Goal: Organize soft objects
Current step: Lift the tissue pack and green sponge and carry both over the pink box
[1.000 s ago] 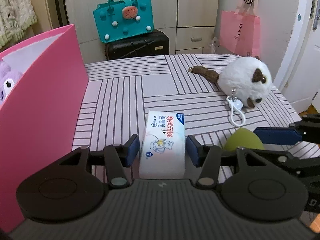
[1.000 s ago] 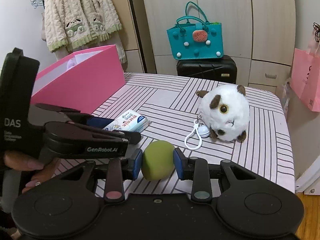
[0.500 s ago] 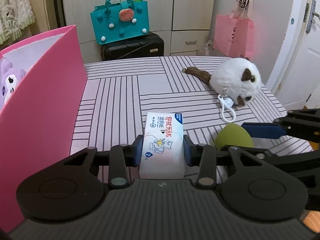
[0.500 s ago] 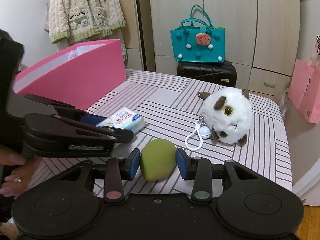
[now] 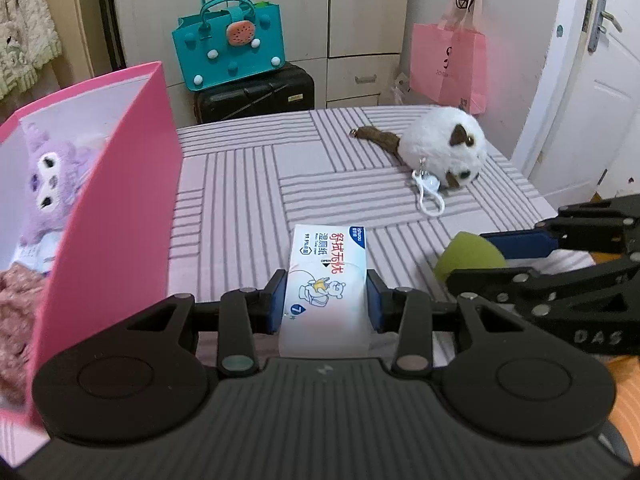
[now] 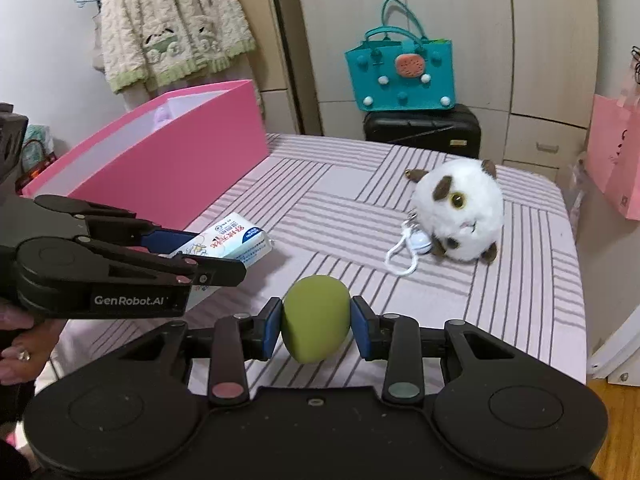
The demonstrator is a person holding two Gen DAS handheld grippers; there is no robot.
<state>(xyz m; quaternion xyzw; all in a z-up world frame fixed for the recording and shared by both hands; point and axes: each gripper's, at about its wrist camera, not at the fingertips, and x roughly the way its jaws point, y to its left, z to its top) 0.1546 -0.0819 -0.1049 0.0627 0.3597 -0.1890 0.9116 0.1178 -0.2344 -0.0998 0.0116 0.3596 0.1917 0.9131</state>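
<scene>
At nine o'clock we are seeing the pink box (image 5: 120, 216) holding a purple plush (image 5: 48, 184). Our left gripper (image 5: 326, 300) is pinching the wet-wipe pack (image 5: 328, 264) between its pads, having just closed on it. At three o'clock our right gripper (image 6: 314, 326), jaws narrowing, is squeezing the green sponge (image 6: 314, 320). At one o'clock the white plush toy (image 5: 444, 148) is lying on the striped bedspread (image 5: 248, 184).

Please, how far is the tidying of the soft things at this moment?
Done: a purple plush already sits in the pink box. In hand: the left gripper clamps the tissue pack, the right gripper the green sponge. Left: the white plush on the table.
</scene>
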